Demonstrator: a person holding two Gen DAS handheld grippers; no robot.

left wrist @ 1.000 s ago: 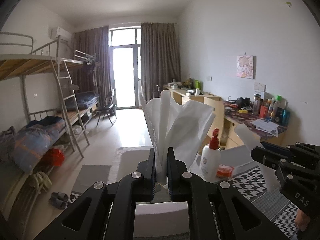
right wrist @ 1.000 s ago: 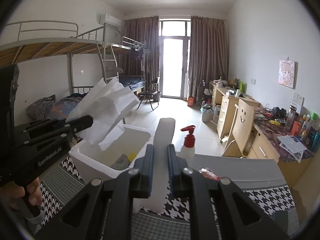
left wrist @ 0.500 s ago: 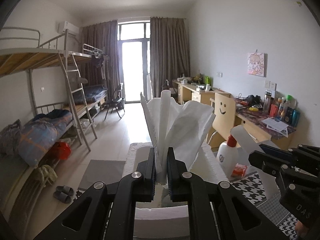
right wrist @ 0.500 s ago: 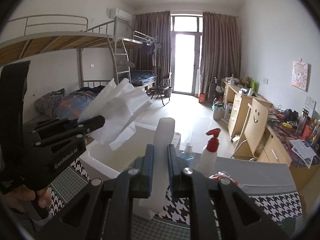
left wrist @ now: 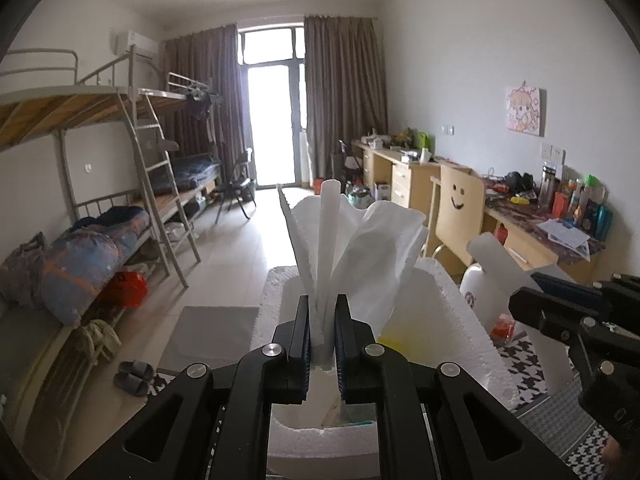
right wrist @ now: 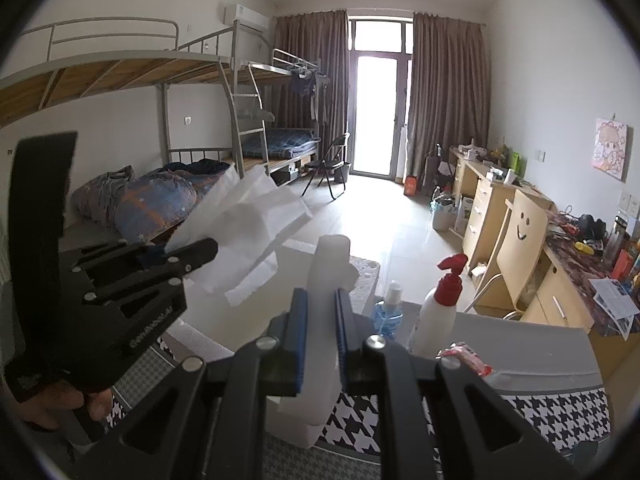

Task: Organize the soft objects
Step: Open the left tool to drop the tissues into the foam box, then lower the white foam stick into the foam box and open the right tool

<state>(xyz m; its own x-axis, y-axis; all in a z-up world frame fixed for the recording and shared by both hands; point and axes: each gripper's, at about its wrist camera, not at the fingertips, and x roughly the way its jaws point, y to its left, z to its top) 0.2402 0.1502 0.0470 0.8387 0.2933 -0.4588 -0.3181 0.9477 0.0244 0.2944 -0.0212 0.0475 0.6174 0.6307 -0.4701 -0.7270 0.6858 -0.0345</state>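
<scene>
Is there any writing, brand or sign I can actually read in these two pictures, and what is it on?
"GenRobot.AI": pale letters on the black body of the left gripper, right wrist view; small, so partly a guess.
Smiley face, a drawn sign, no words: on the wooden chair back.
White pump bottle: round logo, too blurred to read.
Letters on the right gripper at the frame's edge: cut off, unreadable.
Wall poster: cartoon figure, no legible text.

Black hand-held gripper [left wrist: 322, 320], blue pads [right wrist: 298, 344]

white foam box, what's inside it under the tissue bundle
Inside the foam box, a yellow patch shows beside the tissue bundle. The left gripper and bundle cover the remaining interior.
</scene>
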